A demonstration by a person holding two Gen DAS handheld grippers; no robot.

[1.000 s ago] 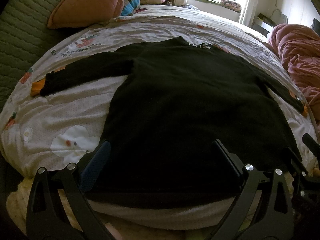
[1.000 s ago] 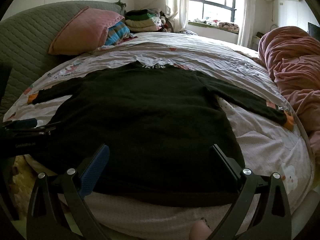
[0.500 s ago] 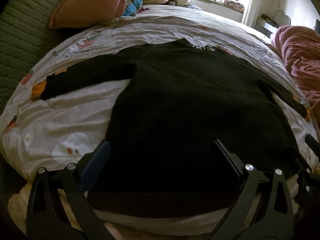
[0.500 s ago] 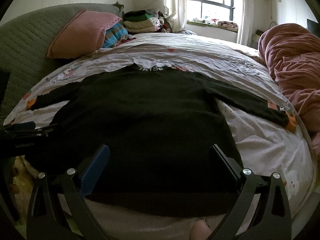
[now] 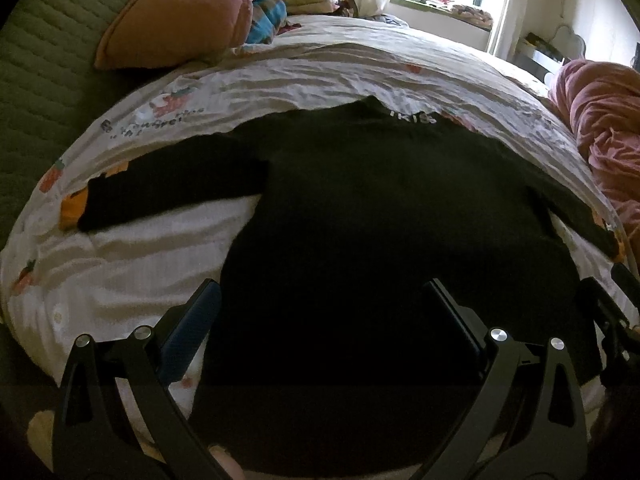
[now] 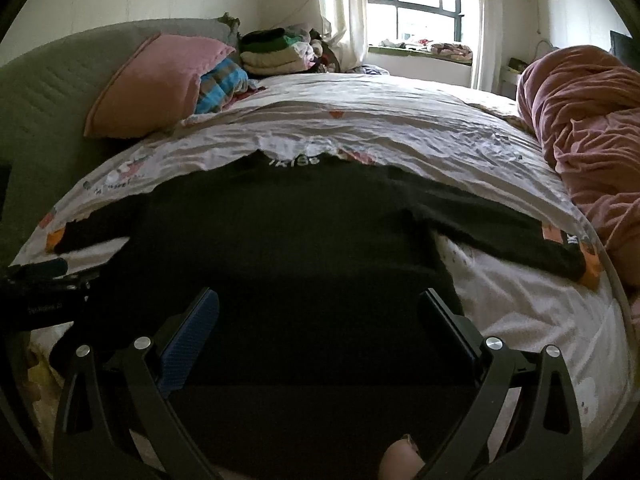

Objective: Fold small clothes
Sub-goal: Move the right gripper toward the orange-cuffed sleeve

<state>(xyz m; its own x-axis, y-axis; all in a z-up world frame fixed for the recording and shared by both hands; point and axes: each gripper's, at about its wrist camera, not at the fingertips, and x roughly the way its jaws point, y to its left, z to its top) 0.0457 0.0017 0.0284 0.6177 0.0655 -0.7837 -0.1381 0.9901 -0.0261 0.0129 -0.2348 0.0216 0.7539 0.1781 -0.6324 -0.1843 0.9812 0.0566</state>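
Left wrist view: black sweater point(image 5: 380, 216) lay flat; left gripper point(image 5: 320, 320) and right gripper point(image 6: 320, 320) spread, empty. Best pinched hem corners squarely.

Left gripper point(image 5: 320, 304) is spread wide with nothing between its fingers. Right gripper point(image 6: 318, 308) is likewise wide apart, level and pointing far; a fingertip point(image 6: 400, 462) shows near its base.
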